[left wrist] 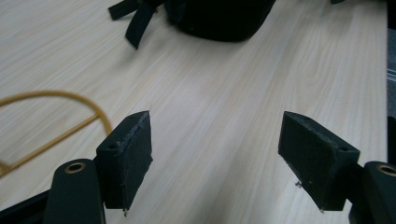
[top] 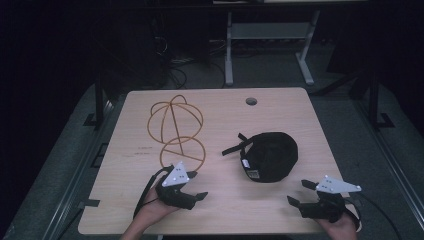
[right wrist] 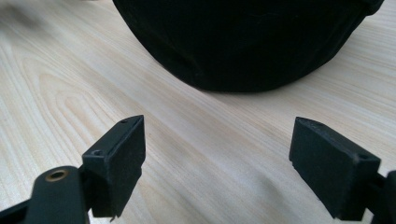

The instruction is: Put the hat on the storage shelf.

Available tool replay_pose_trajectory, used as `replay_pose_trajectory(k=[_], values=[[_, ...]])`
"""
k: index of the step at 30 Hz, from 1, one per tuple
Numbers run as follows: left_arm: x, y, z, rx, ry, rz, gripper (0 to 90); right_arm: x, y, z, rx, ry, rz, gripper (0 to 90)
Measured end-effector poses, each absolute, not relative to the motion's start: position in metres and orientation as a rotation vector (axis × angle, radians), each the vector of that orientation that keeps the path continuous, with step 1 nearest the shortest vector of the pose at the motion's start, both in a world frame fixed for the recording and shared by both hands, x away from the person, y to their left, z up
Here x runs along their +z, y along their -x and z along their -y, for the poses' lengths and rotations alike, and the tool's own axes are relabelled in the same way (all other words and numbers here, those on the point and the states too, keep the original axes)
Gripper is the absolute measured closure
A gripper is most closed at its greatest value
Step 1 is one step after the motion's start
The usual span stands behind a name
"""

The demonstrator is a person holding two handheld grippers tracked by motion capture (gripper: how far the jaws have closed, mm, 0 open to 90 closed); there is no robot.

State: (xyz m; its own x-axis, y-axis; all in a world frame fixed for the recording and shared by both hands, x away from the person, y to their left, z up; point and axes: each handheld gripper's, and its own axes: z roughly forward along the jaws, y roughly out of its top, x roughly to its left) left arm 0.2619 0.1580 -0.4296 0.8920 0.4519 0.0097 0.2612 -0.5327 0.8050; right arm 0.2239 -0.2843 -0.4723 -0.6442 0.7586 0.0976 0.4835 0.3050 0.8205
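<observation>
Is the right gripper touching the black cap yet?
Apart. In the right gripper view the right gripper has its jaws wide open with bare table between them and the black cap; the high view shows the same gap.

No legible text is appearing anywhere. A small white label (top: 252, 173) is showing on the black cap (top: 270, 155), but its print is too small to read.

My left gripper (top: 192, 187) and right gripper (top: 300, 194) are matte black, each topped by a grey triangular plate, with brass-ringed holes and trailing black cables.
</observation>
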Motion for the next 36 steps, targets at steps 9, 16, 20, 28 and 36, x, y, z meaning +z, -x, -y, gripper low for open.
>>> replay_pose_trajectory(k=[9, 16, 20, 28, 36], values=[[-0.420, -0.266, -0.136, 0.226, -2.166, -0.468, 25.4, -0.472, -0.224, 0.288, 1.279, -1.126, -2.259, 18.2], [-0.414, -0.270, -0.124, 0.203, -2.162, -0.451, 25.4, -0.472, -0.224, 0.288, 1.286, -1.127, -2.259, 18.2], [-0.410, -0.272, -0.118, 0.196, -2.170, -0.436, 25.4, -0.473, -0.225, 0.288, 1.286, -1.125, -2.264, 18.2], [-0.395, -0.277, -0.099, 0.195, -2.177, -0.382, 25.5, -0.472, -0.223, 0.287, 1.294, -1.125, -2.264, 18.2], [-0.381, -0.284, -0.077, 0.183, -2.180, -0.340, 25.6, -0.472, -0.222, 0.289, 1.306, -1.125, -2.259, 18.2]])
